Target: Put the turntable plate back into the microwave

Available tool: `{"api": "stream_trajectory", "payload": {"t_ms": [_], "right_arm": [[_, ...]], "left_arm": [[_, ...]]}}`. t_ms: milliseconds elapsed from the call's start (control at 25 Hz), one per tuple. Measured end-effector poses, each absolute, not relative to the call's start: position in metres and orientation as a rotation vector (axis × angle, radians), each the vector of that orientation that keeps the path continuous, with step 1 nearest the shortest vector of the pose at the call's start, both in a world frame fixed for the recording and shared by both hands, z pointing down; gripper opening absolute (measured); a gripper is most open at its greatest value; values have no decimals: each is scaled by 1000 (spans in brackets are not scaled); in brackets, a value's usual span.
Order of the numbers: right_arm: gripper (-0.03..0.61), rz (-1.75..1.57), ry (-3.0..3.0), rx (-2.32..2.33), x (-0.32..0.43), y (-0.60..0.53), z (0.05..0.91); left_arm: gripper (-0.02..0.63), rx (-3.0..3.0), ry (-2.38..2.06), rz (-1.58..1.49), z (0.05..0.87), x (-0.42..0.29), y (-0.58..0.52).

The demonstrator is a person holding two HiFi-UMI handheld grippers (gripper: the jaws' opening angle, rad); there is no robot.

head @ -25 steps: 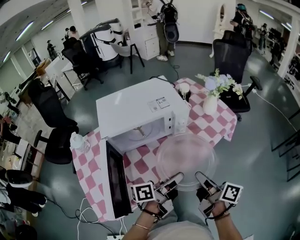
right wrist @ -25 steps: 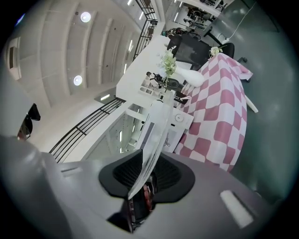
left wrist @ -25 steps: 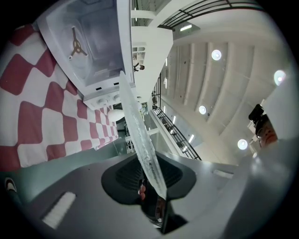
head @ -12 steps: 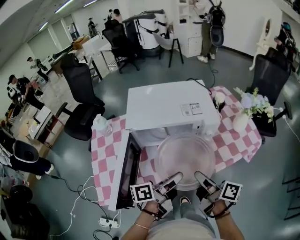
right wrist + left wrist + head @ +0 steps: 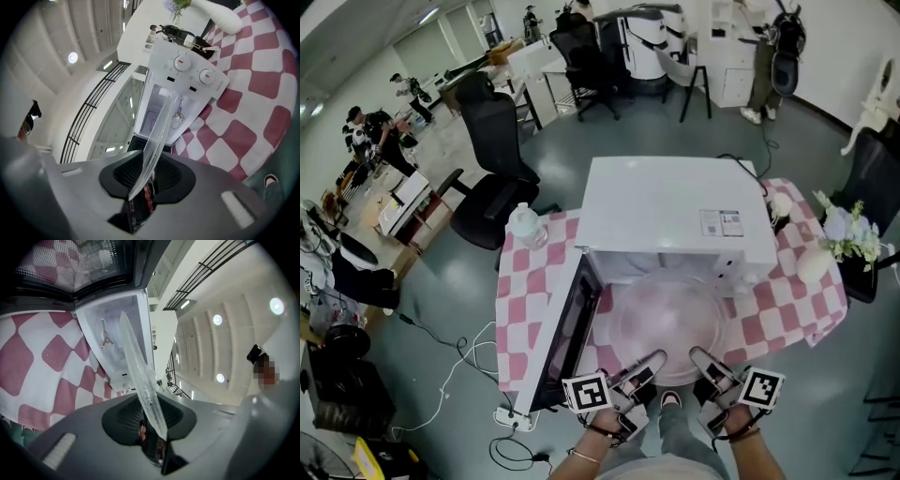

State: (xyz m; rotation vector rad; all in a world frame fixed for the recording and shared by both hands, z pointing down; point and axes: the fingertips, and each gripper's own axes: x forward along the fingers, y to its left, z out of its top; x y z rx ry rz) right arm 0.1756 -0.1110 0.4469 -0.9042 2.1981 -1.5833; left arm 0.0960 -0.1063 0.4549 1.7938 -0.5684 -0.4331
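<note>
L gripper (image 5: 649,362), R gripper (image 5: 705,364): fingers clamped on glass plate (image 5: 670,314) near rim; plate at open microwave (image 5: 675,211) mouth, over desk (image 5: 523,309) front edge.

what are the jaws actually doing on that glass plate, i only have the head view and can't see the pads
Observer: In the left gripper view, the left gripper is shut on the turntable plate. The rim runs edge-on between its jaws.
Operator: and the right one
Observer: Same there. The right gripper view shows the right gripper clamped on the rim.
Operator: what's past the plate
Observer: The open microwave. A three-armed hub shows on its cavity floor, beyond the plate's far edge.
</note>
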Motion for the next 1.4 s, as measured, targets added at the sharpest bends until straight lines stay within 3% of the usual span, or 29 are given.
{"api": "stream_trajectory", "payload": {"t_ms": [600,1400], "right_arm": [[75,-1679,2251,-819,160,-151,518],[75,-1657,2292,-840,158,-176,521]], "left_arm": [[64,1707,-631,-539,527,84,-138],[44,1604,-637,-663,532,83,-158]]}}
